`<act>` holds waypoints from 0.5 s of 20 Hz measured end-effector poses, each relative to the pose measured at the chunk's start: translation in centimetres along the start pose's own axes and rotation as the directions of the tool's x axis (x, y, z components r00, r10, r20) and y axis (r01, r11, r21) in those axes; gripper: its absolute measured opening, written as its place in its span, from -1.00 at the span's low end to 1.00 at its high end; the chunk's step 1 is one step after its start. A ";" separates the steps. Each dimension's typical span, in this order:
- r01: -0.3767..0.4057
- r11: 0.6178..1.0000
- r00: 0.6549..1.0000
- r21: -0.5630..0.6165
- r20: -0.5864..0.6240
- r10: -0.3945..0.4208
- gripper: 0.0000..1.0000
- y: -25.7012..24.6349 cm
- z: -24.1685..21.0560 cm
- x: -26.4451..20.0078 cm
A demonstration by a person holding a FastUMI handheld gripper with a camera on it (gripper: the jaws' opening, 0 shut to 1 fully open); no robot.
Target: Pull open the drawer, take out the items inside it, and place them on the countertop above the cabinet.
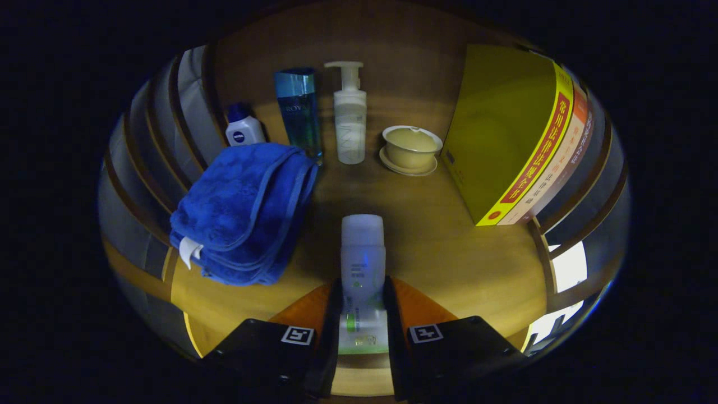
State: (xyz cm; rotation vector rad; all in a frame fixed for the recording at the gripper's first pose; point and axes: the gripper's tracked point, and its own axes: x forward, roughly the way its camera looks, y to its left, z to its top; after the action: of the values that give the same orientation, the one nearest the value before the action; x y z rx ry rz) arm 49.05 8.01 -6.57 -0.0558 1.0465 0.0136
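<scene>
My gripper (362, 306) is shut on a white tube with a pale cap and green print (362, 264); both fingers press its lower body and the capped end points forward over the wooden countertop (449, 252). A folded blue towel (244, 210) lies on the countertop just left of the tube. Beyond the fingers, near the back wall, stand a small white bottle with a blue cap (242, 129), a tall blue bottle (298, 109) and a white pump bottle (350, 118).
A cream lidded bowl on a saucer (410, 148) sits right of the pump bottle. Upright yellow and orange books (519, 140) stand at the right. Slatted side walls (168, 123) close in the countertop on both sides.
</scene>
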 end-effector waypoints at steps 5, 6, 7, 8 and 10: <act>0.015 1.000 0.997 0.004 0.069 -0.015 -0.05 -0.5 1.1 0.9; 0.017 1.000 0.998 0.004 0.060 -0.018 -0.04 -0.5 0.8 1.1; 0.018 1.000 0.997 0.006 0.070 -0.018 -0.02 -0.4 1.0 1.0; 0.016 1.000 0.997 0.013 0.073 -0.017 0.05 -0.4 1.0 1.2; -0.004 0.999 0.998 0.039 0.063 0.001 0.12 -0.2 0.5 1.3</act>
State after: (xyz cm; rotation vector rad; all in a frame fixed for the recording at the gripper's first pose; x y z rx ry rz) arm 50.14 7.84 -7.42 -0.0186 0.9838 -0.0025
